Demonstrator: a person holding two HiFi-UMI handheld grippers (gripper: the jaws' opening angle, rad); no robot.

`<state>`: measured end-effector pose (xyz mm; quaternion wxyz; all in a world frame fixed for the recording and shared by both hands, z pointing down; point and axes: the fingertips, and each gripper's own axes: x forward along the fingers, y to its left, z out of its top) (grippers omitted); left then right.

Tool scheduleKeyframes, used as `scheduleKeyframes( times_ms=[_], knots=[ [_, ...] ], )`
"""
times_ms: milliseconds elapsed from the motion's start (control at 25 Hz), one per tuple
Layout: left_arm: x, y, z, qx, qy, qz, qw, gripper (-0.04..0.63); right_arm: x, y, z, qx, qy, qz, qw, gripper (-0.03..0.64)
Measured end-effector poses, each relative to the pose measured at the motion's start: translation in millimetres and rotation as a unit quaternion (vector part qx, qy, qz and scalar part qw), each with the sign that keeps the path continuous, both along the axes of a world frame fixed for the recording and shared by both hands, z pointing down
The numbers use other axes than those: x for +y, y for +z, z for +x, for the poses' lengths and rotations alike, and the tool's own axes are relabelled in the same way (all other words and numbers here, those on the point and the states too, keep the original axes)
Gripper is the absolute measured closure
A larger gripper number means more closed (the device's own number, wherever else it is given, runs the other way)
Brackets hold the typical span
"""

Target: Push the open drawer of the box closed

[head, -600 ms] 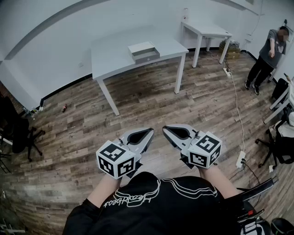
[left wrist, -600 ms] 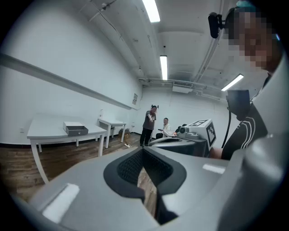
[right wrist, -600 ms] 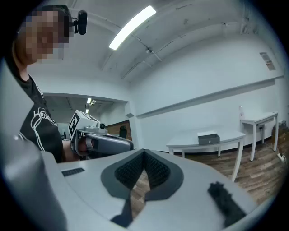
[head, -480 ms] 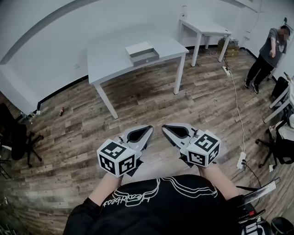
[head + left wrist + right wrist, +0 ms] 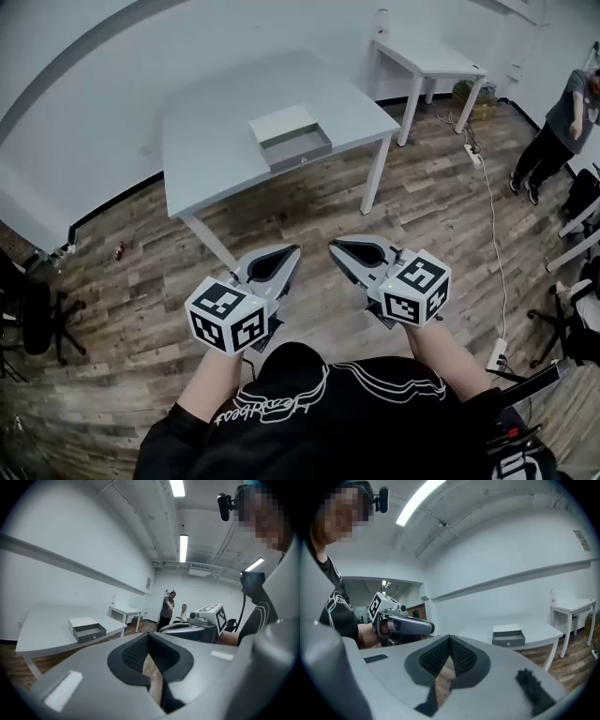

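Head view: drawer [image 5: 298, 150] open; marker-cubed left gripper [image 5: 292, 250], right gripper [image 5: 336, 245] closed.

I am holding two grippers: left gripper [image 5: 294, 249], right gripper [image 5: 334, 244]. I am counting two tables: near table [image 5: 211, 131], far table [image 5: 427, 58]. One box [image 5: 281, 124] is sitting there, showing one drawer [image 5: 298, 148]. Two persons are showing in the left gripper view: standing person [image 5: 166, 609], seated person [image 5: 183, 613]. Two chairs are standing apart: left chair [image 5: 37, 300], right chair [image 5: 574, 323].
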<state>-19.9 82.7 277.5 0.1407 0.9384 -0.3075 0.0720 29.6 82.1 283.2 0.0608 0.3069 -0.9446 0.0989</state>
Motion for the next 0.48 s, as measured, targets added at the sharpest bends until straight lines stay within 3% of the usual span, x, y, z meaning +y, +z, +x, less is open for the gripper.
scheduleKeyframes(
  times_ms=[240, 480],
  knots=[
    [-115, 35, -4, -0.016, 0.012, -0.026, 0.9994, 0.588, -117, 22, -4, -0.027, 0.01, -0.03, 0.999, 0.607],
    [-209, 61, -14, 0.005, 0.019, -0.051, 0.9985, 0.588, -208, 48, -8, -0.023, 0.036, -0.034, 0.999, 0.607]
  ],
)
